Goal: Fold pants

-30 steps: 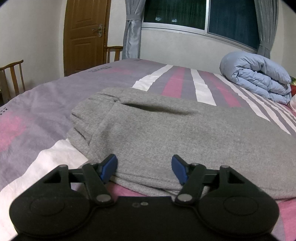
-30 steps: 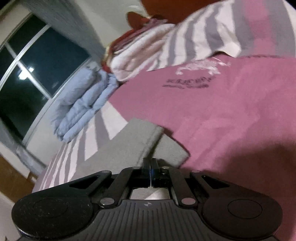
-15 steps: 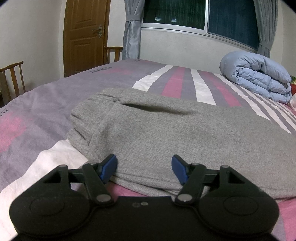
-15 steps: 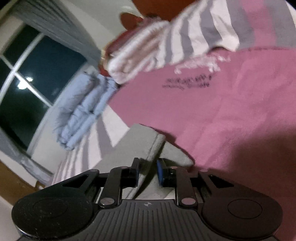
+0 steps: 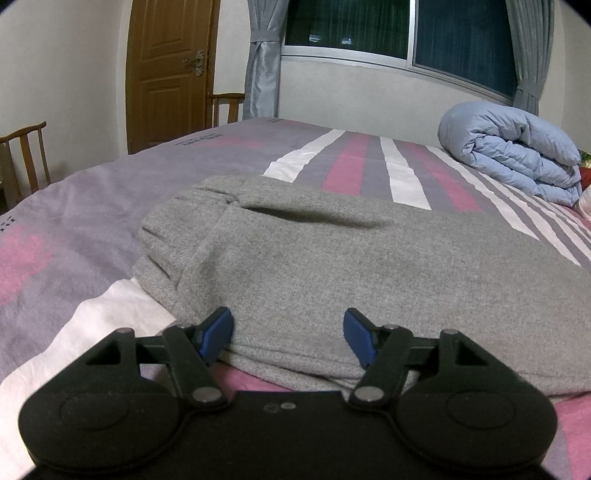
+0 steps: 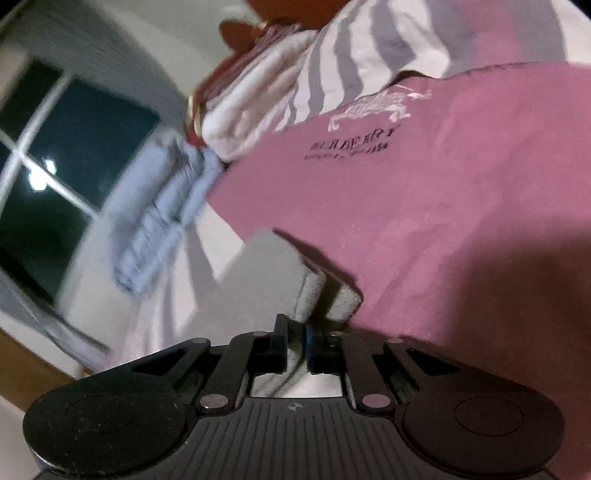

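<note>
Right gripper point(image 6: 296, 341) pinching pants point(image 6: 295, 280) hem; contact blurred.

Brown door point(image 5: 168, 70), dark window point(image 5: 402, 33) (curtained), wooden chair point(image 5: 26, 155).

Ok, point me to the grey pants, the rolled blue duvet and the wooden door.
grey pants point(image 5: 369, 266): left wrist view, middle of the top layer.
rolled blue duvet point(image 5: 509, 147): left wrist view, middle of the roll.
wooden door point(image 5: 166, 74): left wrist view, upper panel.
</note>
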`<state>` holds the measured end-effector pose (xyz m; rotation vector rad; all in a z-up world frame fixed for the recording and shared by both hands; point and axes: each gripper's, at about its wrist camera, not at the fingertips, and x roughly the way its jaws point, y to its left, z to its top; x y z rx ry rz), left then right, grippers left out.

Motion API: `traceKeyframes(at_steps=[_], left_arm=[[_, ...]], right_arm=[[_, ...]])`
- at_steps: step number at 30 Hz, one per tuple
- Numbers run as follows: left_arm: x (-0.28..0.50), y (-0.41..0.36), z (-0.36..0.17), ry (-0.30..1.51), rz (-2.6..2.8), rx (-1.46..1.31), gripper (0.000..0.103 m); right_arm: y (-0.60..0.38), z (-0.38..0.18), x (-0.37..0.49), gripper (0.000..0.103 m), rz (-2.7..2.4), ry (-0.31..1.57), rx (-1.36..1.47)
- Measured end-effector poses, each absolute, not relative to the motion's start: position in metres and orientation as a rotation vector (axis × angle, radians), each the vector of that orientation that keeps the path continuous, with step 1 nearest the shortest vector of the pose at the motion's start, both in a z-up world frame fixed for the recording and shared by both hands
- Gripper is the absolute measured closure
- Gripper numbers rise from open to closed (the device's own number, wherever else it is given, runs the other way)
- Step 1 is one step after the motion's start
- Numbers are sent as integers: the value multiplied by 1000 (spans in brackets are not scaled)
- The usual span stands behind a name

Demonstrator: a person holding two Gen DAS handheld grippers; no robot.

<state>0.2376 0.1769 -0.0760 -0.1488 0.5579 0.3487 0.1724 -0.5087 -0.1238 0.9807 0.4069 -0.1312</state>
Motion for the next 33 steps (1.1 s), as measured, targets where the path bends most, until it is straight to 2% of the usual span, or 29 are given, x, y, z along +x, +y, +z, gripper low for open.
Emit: traceKeyframes(at_steps=[1, 2, 3, 4, 11, 12, 13, 14, 18, 20, 23, 27, 28, 29, 30, 33], left_arm=[[238, 177, -76, 557, 349, -148, 44], [238, 177, -76, 558, 349, -149, 44], [237, 177, -76, 558, 349, -148, 44], [237, 177, -76, 558, 349, -148, 44], [238, 177, -76, 559, 350, -145, 43], [238, 177, -76, 558, 350, -145, 43], [238, 177, -76, 558, 351, -145, 43], [238, 177, -76, 558, 351, -145, 43], [238, 177, -76, 557, 350, -144, 43], [238, 176, -76, 557, 349, -145, 43], [238, 176, -76, 558, 342, -143, 43], [238, 178, -77, 558, 337, -143, 42], [238, 179, -77, 558, 336, -144, 42], [237, 179, -77, 557, 335, -144, 42], [237, 180, -77, 555, 333, -147, 41], [235, 181, -72, 550, 327, -153, 39]], right_arm=[[-508, -119, 165, 76, -144, 375, 977], [-507, -115, 157, 57, -150, 345, 974], [-506, -113, 148, 46, -153, 323, 987], [-506, -113, 144, 44, -160, 315, 1000], [-504, -124, 183, 44, -144, 448, 981], [-501, -121, 192, 55, -138, 472, 943], [-499, -117, 203, 72, -129, 512, 898], [-497, -117, 208, 94, -112, 532, 874], [-480, -48, 197, 94, -37, 359, 683], [-475, -26, 186, 94, -61, 333, 666], [-482, -41, 183, 93, -122, 369, 717], [-502, -130, 210, 90, -197, 556, 891], [-509, -136, 205, 90, -185, 522, 962], [-513, -135, 198, 86, -184, 489, 996], [-510, -127, 189, 76, -235, 463, 937], [-502, -104, 162, 71, -335, 386, 804]])
